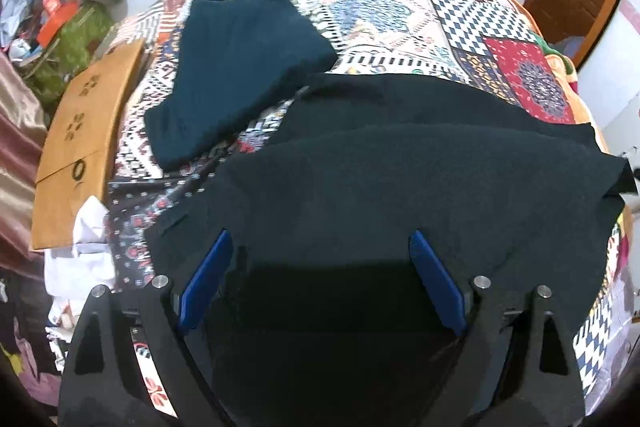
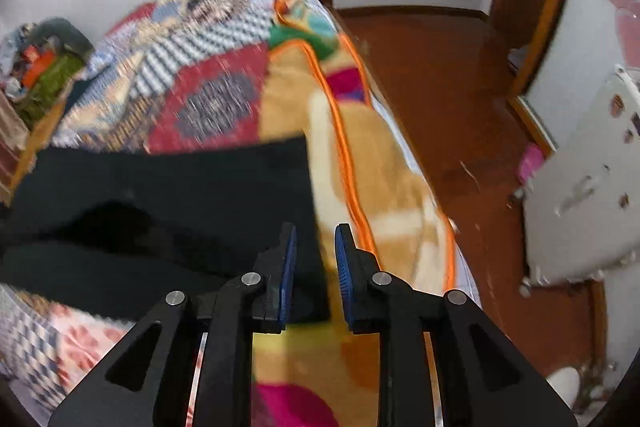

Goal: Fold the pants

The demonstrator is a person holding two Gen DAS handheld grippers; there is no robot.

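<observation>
Black pants (image 1: 400, 163) lie spread across the patterned bedspread (image 1: 380, 7), doubled over with one layer on top. My left gripper (image 1: 320, 239) is wide open just above the pants' near part, its blue pads (image 1: 208, 275) apart and empty. In the right wrist view the pants (image 2: 180, 195) lie left of centre with their right edge near the bed's side. My right gripper (image 2: 316, 235) hovers over that edge, jaws partly open with nothing between them; the view is motion-blurred.
A folded dark teal garment (image 1: 240, 67) lies on the bed beyond the pants. A brown cardboard box (image 1: 80, 147) and a clutter pile (image 1: 60, 19) stand at the left. An orange-trimmed blanket (image 2: 360, 147) hangs at the bed's right edge over a wooden floor (image 2: 440, 87).
</observation>
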